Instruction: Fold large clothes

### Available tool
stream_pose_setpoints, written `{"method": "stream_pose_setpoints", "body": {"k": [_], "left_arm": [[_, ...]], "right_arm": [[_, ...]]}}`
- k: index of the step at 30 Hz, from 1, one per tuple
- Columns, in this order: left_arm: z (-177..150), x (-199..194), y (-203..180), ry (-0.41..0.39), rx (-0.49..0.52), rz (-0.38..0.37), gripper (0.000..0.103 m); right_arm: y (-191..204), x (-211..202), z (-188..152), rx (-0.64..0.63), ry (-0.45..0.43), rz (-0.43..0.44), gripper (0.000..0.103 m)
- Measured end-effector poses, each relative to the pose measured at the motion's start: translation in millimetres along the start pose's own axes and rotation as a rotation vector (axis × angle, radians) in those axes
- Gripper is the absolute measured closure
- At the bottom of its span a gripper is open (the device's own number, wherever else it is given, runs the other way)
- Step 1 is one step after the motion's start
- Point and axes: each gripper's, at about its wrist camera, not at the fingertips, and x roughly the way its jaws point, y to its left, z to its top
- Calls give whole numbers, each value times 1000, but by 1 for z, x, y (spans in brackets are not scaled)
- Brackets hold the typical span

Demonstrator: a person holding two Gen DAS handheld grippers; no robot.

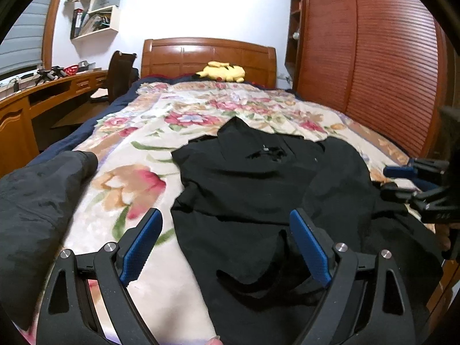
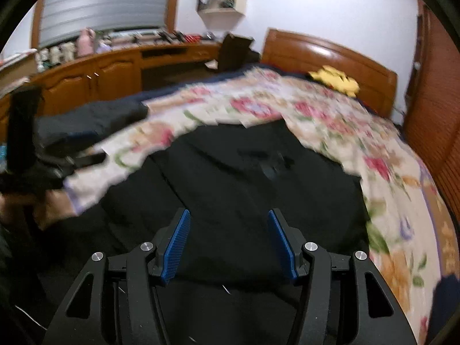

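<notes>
A black garment (image 1: 253,189) lies partly folded and rumpled on the floral blanket (image 1: 138,155) of the bed, its collar toward the headboard. My left gripper (image 1: 224,214) hovers over the garment's near left edge, open wide, with nothing between its blue pads. In the right wrist view, which is blurred, the same black garment (image 2: 235,178) fills the middle. My right gripper (image 2: 228,212) stands open just over it, and its pads grip no cloth. The right gripper (image 1: 394,182) also shows at the garment's right side in the left wrist view.
A second dark garment (image 1: 43,195) is heaped at the bed's left edge. A yellow plush toy (image 1: 221,72) rests by the wooden headboard (image 1: 207,54). A slatted wardrobe (image 1: 388,57) flanks the right side; a wooden desk (image 1: 51,89) and chair (image 1: 119,74) stand on the left.
</notes>
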Motion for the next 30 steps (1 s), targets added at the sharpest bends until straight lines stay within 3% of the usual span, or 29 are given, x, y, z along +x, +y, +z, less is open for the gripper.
{"method": "stream_pose_setpoints", "body": {"k": [11,26,30], "left_arm": [[-11,21,-21,94,55,-35,13],[-22,22,-37,154,89,-92,13],[-20,19,-42,146,98,-108,35]], "right_arm": [[-32,22,-37,111,118,-132,45],[-18,52,-41,198,155,-99,43],[-21,49,-53,192,141,-115,43]]}}
